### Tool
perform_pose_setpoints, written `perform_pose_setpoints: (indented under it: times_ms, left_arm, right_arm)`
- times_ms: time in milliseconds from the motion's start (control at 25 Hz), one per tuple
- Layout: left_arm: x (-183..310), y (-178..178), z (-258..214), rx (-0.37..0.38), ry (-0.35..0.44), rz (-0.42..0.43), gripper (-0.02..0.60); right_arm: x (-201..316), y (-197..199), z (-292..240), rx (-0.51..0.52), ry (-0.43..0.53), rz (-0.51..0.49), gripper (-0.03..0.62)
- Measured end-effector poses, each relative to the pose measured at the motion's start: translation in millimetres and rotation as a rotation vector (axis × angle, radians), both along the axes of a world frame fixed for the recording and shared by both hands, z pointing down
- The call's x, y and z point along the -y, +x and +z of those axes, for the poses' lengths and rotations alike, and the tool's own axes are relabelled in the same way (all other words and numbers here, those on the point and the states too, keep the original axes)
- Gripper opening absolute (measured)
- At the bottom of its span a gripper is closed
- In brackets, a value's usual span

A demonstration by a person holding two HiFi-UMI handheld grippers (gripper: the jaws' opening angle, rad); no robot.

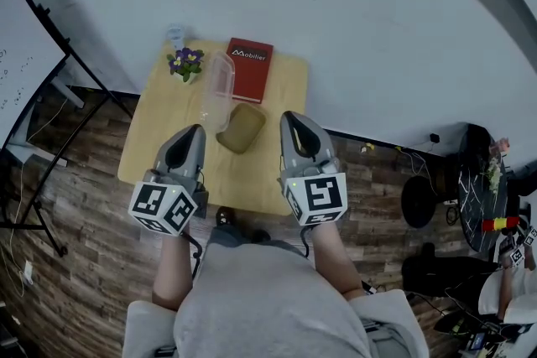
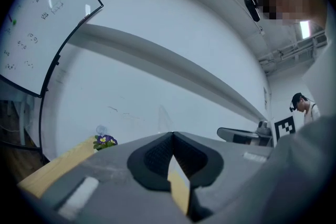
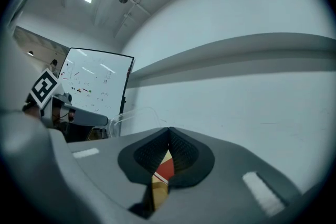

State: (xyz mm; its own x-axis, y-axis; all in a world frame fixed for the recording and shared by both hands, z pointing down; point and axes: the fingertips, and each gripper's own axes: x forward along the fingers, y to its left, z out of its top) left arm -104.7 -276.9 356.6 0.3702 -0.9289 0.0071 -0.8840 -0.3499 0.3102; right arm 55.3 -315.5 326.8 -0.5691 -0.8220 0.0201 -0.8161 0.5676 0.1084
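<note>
Wood-plank floor (image 1: 75, 205) and pale wall (image 1: 361, 21), with a small light-wood counter (image 1: 155, 130) set against the wall.

Left tool (image 1: 195, 131) hovers over the near-left part of the counter. In the left gripper view its jaws meet at the tips (image 2: 171, 135), pressed together with nothing held. Only a sliver of counter shows through the gap below the tips.

Right tool (image 1: 292, 118) is over the near-right part, level with the left one. Its jaws are also together at the tips (image 3: 169, 130) and hold nothing. A strip of red book (image 3: 166, 168) shows through the gap below.

Brown pad (image 1: 242, 127) lies flat on the counter between the two tools, near both and touching neither. It is possibly a pouch or a sponge; it is hard to tell from this height.

Clear plastic container (image 1: 216, 90) lies just behind the pad, its near end at the pad's left corner. The red book (image 1: 249, 69) lies flat beside the container, to its right, at the back edge.

Small pot of purple flowers (image 1: 185, 62) stands at the back-left corner, also seen in the left gripper view (image 2: 105, 140). Whiteboard (image 1: 21, 63) on a stand stands to the left of the counter.
</note>
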Motion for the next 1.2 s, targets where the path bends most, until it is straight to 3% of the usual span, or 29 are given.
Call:
perform_pose_setpoints:
  times_ms: [680, 1200]
  left_arm:
    - [-28, 20, -26, 0.070, 0.096, -0.153, 0.005]
    - [-50, 32, -35, 0.099, 0.135, -0.202, 0.005]
  right_arm:
    - [-26, 44, -15, 0.015, 0.043, -0.006, 0.002]
    - [-47, 68, -20, 0.042, 0.069, 0.011, 0.000]
